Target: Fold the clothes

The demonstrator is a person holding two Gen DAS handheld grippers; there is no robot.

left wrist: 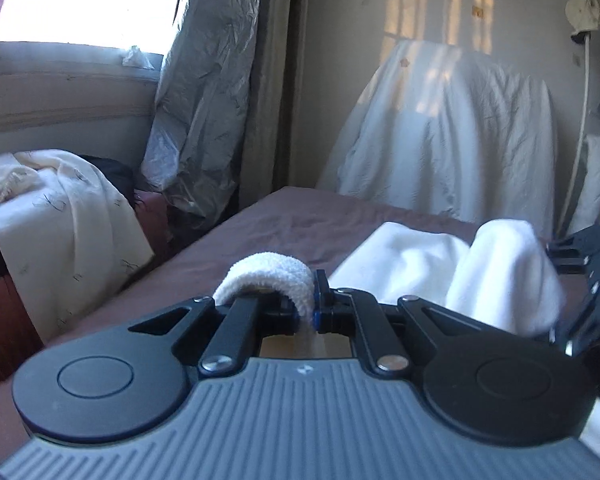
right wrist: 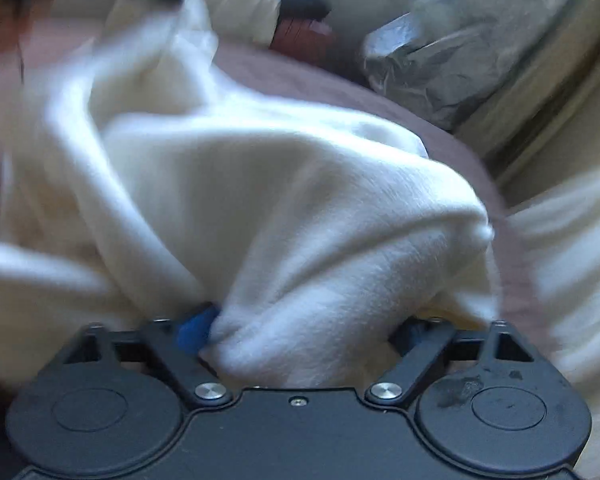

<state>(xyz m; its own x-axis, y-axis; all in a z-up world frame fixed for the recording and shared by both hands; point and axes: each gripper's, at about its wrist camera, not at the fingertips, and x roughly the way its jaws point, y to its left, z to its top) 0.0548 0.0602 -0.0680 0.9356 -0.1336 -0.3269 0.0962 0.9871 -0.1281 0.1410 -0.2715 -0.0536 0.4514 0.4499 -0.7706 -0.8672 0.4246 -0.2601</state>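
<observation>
While both grippers have cloth between their fingers, I judge the fold is somewhere in its middle, though I cannot say which stage. My left gripper (left wrist: pixel 315 303) is closed almost fully on a thick edge of the white garment (left wrist: pixel 452 264); this edge curls up over the left finger like a small roll. My right gripper (right wrist: pixel 300 336) has a big bunch of the same white fabric packed between its fingers. They look only partly closed around it, because the bunch is thick. The right view is blurred, so I cannot see the exact contact.

The garment lies raised and crumpled on the brown bed sheet (left wrist: pixel 260 224), hanging between the two grippers, not flat.

What can go wrong, in my opinion:
- The left grip holds only a narrow rolled hem, so a strong pull could make it slip out.
- The right gripper may hold several layers at once, so the fold could come out crooked.
- If I lower the cloth while it is so crumpled, wrinkles will be trapped inside.
- The grippers are near each other, so they could collide.
</observation>
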